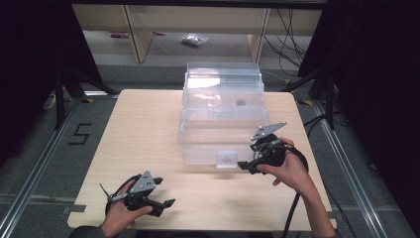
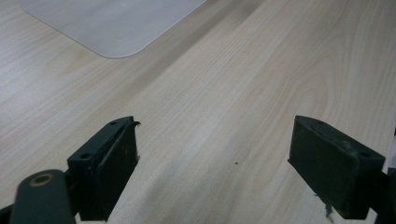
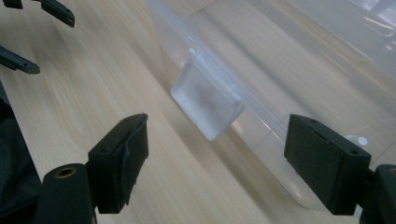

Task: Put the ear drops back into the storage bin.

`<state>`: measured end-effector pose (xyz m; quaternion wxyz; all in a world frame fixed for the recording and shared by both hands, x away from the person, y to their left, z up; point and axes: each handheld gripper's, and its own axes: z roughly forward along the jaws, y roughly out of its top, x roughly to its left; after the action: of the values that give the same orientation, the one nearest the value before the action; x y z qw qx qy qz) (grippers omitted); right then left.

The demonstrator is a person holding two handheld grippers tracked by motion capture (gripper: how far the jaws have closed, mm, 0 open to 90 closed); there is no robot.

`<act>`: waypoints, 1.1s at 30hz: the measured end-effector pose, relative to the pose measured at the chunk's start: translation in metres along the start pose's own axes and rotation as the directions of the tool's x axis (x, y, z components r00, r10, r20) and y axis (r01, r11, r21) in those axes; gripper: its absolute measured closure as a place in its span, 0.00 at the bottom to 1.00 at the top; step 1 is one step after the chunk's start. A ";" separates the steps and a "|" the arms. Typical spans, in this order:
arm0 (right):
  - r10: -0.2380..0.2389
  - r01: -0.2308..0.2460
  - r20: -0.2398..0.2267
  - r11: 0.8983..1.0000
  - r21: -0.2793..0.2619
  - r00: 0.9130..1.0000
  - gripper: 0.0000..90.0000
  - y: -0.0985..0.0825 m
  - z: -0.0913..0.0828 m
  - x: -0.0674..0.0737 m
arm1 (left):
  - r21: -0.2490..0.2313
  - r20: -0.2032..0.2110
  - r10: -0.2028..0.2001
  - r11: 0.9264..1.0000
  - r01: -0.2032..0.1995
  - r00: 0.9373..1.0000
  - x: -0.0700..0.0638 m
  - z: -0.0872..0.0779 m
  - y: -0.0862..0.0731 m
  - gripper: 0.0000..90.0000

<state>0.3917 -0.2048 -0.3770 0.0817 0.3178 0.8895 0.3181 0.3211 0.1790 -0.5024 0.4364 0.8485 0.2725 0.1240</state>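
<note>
Overhead and tool-mounted views of a person working with 2 hand-held tools at a light wooden table [image 1: 148, 129]. A clear plastic storage box [image 1: 223, 124] stands on the far middle part of the table, its lid raised behind it; a frosted latch tab [image 1: 227, 159] hangs from the middle of its near wall, facing the person. A small dark item [image 1: 241, 103] lies inside the box toward its back; what it is cannot be told.

The right tool [image 1: 246, 165], held in the right hand [image 1: 287, 168], lies low over the table just to the right of the latch tab, its tips pointing left along the near wall of the box. In the right tool view the latch tab [image 3: 208, 102] sits ahead of and between the 2 black jaws, which stand wide apart; neither pad touches the tab or the box [image 3: 289, 70], and nothing is gripped.

The left tool [image 1: 166, 192], held in the left hand [image 1: 121, 213], rests near the front left edge of the table, well apart from the box, its tips pointing right. In the left tool view its jaws are likewise spread wide with bare table [image 2: 224, 93] between them and nothing held; a rounded corner of the box [image 2: 116, 28] shows at the upper left, clear of the jaws. The left tool's tips [image 3: 42, 28] also appear at the upper left of the right tool view.
</note>
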 end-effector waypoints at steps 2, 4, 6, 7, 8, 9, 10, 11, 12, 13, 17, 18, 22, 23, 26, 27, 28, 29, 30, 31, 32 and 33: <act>-0.020 0.020 0.008 1.000 -0.012 1.000 0.24 -0.002 0.001 -0.002 | -0.005 0.003 -0.008 1.000 0.008 1.000 -0.001 0.000 0.000 0.16; 0.004 -0.004 0.006 1.000 -0.005 1.000 0.24 -0.003 0.000 0.000 | -0.018 0.006 -0.022 1.000 0.022 1.000 -0.002 0.001 0.000 0.16; -0.027 0.027 -0.001 1.000 -0.013 1.000 0.24 -0.004 0.002 -0.002 | -0.013 0.006 -0.018 1.000 0.018 1.000 -0.001 0.001 0.000 0.16; 0.008 -0.008 0.001 1.000 -0.011 1.000 0.24 -0.005 0.002 0.001 | -0.010 0.005 -0.014 1.000 0.014 1.000 -0.001 0.000 0.000 0.16; 0.001 -0.001 0.007 1.000 -0.008 1.000 0.24 -0.006 0.001 0.001 | -0.009 0.005 -0.013 1.000 0.013 1.000 -0.001 0.000 0.000 0.16; 0.007 -0.007 0.003 1.000 -0.017 1.000 0.24 -0.007 0.003 0.002 | -0.010 0.005 -0.014 1.000 0.014 1.000 -0.001 0.000 0.000 0.16; -0.007 0.008 0.007 1.000 -0.013 1.000 0.24 -0.008 0.003 0.002 | -0.007 0.003 -0.010 1.000 0.010 1.000 -0.001 0.000 0.000 0.16; -0.018 0.018 0.014 1.000 -0.024 1.000 0.24 -0.010 0.004 0.001 | -0.007 0.001 -0.008 1.000 0.008 1.000 -0.001 0.000 0.000 0.16; -0.020 0.020 0.006 1.000 -0.014 1.000 0.24 -0.011 0.004 0.002 | -0.012 0.006 -0.016 1.000 0.016 1.000 -0.001 0.001 0.000 0.16; -0.010 0.010 0.012 1.000 -0.025 1.000 0.24 -0.012 0.005 0.002 | -0.012 0.004 -0.016 1.000 0.016 1.000 -0.001 0.001 0.000 0.16; -0.017 0.018 0.018 0.999 -0.027 1.000 0.24 -0.018 0.007 0.003 | 0.002 -0.001 0.004 1.000 -0.004 1.000 0.000 0.000 0.000 0.16; -0.003 0.004 0.015 0.999 -0.031 1.000 0.24 -0.021 0.008 0.004 | -0.011 0.005 -0.015 1.000 0.015 1.000 -0.001 0.000 0.000 0.16; 0.011 -0.010 0.016 1.000 -0.025 1.000 0.23 -0.024 0.008 0.004 | 0.004 -0.001 0.004 1.000 -0.004 1.000 0.000 0.000 0.000 0.16; 0.011 -0.010 0.016 1.000 -0.025 1.000 0.23 -0.024 0.008 0.004 | 0.003 -0.001 0.004 1.000 -0.004 1.000 0.000 0.000 0.000 0.16; -0.004 0.005 0.027 0.999 -0.045 1.000 0.23 -0.025 0.009 0.001 | -0.008 0.003 -0.010 1.000 0.010 1.000 -0.001 0.000 0.000 0.16; 0.019 -0.017 0.037 0.999 -0.039 0.999 0.23 -0.026 0.008 0.003 | -0.014 0.004 -0.020 1.000 0.020 1.000 -0.001 0.001 0.000 0.16; 0.011 -0.010 0.040 0.999 -0.044 0.999 0.23 -0.027 0.008 0.002 | -0.017 0.007 -0.024 1.000 0.024 1.000 -0.002 0.001 0.000 0.16; 0.021 -0.019 0.040 0.998 -0.060 0.999 0.22 -0.028 0.009 0.003 | -0.017 0.006 -0.024 1.000 0.025 1.000 -0.002 0.001 0.000 0.16; 0.032 -0.031 0.036 0.998 -0.053 0.999 0.22 -0.029 0.008 0.004 | -0.007 0.002 -0.010 1.000 0.010 1.000 -0.001 0.000 0.000 0.16; 0.028 -0.026 0.050 0.998 -0.049 0.998 0.22 -0.029 0.008 0.003 | -0.008 0.004 -0.010 1.000 0.010 1.000 -0.001 0.000 0.000 0.16; 0.022 -0.020 0.048 0.998 -0.052 0.999 0.22 -0.030 0.009 0.003 | -0.008 0.004 -0.010 1.000 0.010 1.000 -0.001 0.000 0.000 0.16; 0.026 -0.022 0.056 0.998 -0.065 0.998 0.22 -0.032 0.010 0.003 | -0.013 0.006 -0.018 1.000 0.018 1.000 -0.001 0.001 0.000 0.16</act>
<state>0.3768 -0.2164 -0.4045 0.1134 0.3346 0.8722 0.3384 0.3202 0.1779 -0.5028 0.4438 0.8436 0.2778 0.1192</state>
